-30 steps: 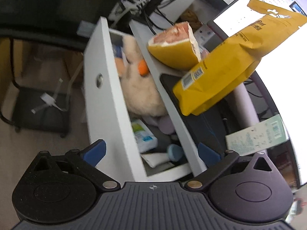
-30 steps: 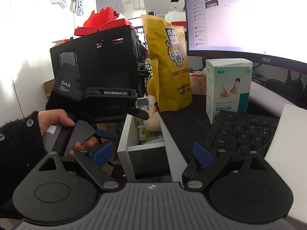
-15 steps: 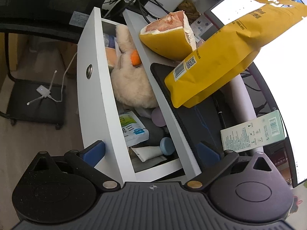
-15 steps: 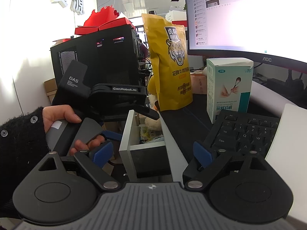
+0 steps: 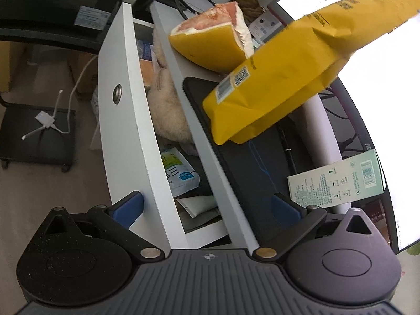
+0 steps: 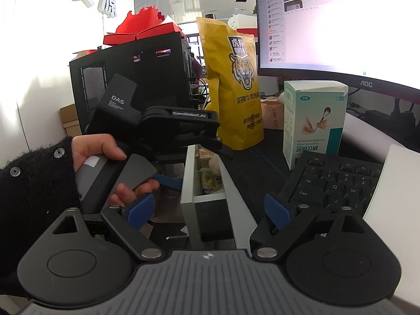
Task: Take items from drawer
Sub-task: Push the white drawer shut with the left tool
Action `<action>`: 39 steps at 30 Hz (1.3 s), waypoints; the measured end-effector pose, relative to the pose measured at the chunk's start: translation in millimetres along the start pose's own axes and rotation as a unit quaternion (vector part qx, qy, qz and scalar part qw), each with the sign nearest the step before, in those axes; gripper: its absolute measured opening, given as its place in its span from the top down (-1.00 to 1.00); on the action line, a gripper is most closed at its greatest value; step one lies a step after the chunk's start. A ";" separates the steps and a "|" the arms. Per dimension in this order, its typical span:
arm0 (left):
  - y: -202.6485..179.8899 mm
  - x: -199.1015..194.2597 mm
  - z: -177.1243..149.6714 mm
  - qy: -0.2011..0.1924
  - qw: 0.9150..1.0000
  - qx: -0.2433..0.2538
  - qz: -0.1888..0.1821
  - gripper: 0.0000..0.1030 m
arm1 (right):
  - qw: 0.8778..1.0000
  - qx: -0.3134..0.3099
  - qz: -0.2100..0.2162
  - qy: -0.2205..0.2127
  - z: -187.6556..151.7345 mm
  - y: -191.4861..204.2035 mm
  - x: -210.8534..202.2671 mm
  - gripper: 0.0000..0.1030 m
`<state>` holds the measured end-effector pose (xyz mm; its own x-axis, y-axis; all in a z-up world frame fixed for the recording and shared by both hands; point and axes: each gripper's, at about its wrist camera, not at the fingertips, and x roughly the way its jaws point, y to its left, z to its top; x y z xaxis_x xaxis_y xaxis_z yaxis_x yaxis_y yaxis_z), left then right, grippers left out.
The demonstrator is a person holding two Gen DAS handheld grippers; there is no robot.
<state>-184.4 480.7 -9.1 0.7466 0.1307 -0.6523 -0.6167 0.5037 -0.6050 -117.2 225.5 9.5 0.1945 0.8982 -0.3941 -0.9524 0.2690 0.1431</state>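
Note:
The white drawer [image 5: 123, 120] stands pulled out from under the desk, seen from above in the left wrist view. Inside lie a cream plush toy [image 5: 168, 115], a white, green and blue packet [image 5: 181, 173] and a white pouch [image 5: 197, 204]. My left gripper [image 5: 207, 207] hovers open over the drawer's near end, one pad outside the front panel and one over the desk edge. My right gripper [image 6: 208, 210] is open and empty, low before the drawer's end [image 6: 194, 183]. A hand [image 6: 99, 152] in a black sleeve holds the left gripper's handle.
On the black desk mat [image 5: 252, 173] stand a yellow tiger snack bag [image 6: 233, 92] and a teal swab box [image 6: 315, 120], with a pomelo wedge [image 5: 210, 44] behind. A keyboard [image 6: 336, 181], a monitor [image 6: 341, 21] and a black PC case [image 6: 131, 78] surround the drawer.
My left gripper has moved toward the drawer, rightward in the right wrist view, so the drawer looks larger and narrower from above. The right gripper has kept still.

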 end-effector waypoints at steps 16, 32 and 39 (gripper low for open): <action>-21.7 22.6 1.0 0.012 1.000 0.024 -0.013 -0.98 | 1.000 -0.005 -0.002 0.001 -0.4 0.8 0.5 -0.75; -34.0 35.9 3.1 0.026 0.998 0.052 -0.015 -0.98 | 1.000 -0.007 -0.001 0.001 -0.6 0.8 0.6 -0.75; -37.4 40.0 2.5 0.032 0.997 0.068 -0.024 -0.98 | 1.000 -0.007 0.000 0.001 -0.8 0.3 0.8 -0.75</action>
<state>-130.8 469.3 -11.4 0.7538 0.0517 -0.6551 -0.5386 0.6198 -0.5708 -117.5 226.0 8.5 0.1936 0.8974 -0.3963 -0.9556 0.2639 0.1307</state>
